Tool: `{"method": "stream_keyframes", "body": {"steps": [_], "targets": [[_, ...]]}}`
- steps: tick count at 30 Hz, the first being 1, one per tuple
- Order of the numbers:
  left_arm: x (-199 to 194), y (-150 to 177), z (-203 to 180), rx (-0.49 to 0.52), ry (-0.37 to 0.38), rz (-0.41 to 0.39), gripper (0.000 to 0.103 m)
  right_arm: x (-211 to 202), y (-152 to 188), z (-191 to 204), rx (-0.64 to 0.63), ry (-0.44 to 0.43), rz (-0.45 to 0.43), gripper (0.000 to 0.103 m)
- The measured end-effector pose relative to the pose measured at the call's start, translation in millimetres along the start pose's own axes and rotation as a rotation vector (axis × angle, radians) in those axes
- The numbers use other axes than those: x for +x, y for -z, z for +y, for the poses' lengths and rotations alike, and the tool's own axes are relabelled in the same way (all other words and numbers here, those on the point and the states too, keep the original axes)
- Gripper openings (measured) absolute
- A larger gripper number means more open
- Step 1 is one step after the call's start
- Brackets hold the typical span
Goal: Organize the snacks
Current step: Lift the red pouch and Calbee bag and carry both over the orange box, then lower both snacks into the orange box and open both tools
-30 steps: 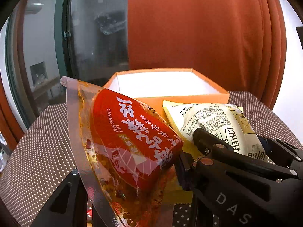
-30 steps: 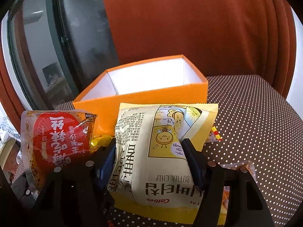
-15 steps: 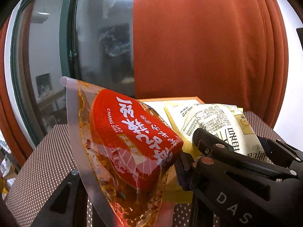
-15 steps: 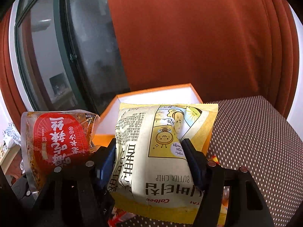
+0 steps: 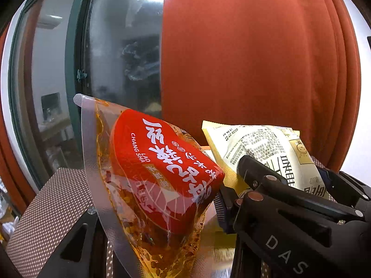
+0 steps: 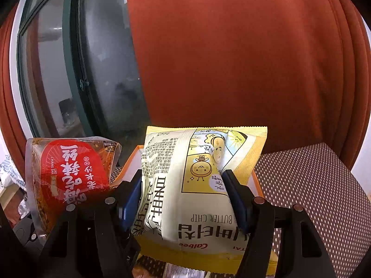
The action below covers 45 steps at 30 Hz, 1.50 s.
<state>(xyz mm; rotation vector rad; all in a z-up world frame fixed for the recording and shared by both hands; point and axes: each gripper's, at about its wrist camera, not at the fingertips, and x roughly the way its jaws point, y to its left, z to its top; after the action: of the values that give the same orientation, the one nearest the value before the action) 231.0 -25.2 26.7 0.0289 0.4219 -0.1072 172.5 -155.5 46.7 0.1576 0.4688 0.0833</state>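
Observation:
My left gripper is shut on a red and clear spicy snack pouch and holds it up in the air. The pouch also shows at the left of the right wrist view. My right gripper is shut on a yellow and white butter chip bag, also held high. That bag shows at the right of the left wrist view. The orange box with a white inside sits low behind both snacks, mostly hidden.
A brown dotted tabletop lies below, also seen in the left wrist view. An orange-red curtain hangs behind, with a dark glass window to its left. More packets lie under the right gripper.
Both grippers have risen with their snacks. The orange box has dropped low in both views and is now mostly hidden behind the snacks.

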Motion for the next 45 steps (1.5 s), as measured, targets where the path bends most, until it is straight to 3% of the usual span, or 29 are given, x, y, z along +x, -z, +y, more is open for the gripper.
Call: {"method": "stream_keyframes", "body": {"steps": [9,15,20,22,25,27,29,31,45], "targets": [[71,1,-3,-0.025,-0.024,0.09,0.041,75,-13,-15,0.023,0.014,0.031,0.07],[112,11,-3,-0.018,-0.044,0.159,0.044,120,-4,-27,0.063,0.009,0.09,0.07],[134,24,-1,-0.009,-0.087,0.253,0.075,148,7,-30,0.043,0.045,0.158,0.071],[136,26,1,-0.024,-0.084,0.266,0.077,156,10,-31,0.044,0.066,0.178,0.072],[135,23,6,-0.029,-0.079,0.265,0.086,157,8,-27,0.047,0.059,0.181,0.077],[137,21,10,-0.035,-0.058,0.269,0.087,154,7,-24,0.04,0.051,0.15,0.079],[141,18,12,-0.043,-0.04,0.277,0.088,152,6,-22,0.026,0.059,0.14,0.092],[140,18,14,-0.052,-0.032,0.284,0.088,151,4,-21,0.019,0.066,0.138,0.096],[81,4,10,-0.06,-0.004,0.231,0.089,108,-3,-15,0.006,0.059,0.133,0.097]]}}
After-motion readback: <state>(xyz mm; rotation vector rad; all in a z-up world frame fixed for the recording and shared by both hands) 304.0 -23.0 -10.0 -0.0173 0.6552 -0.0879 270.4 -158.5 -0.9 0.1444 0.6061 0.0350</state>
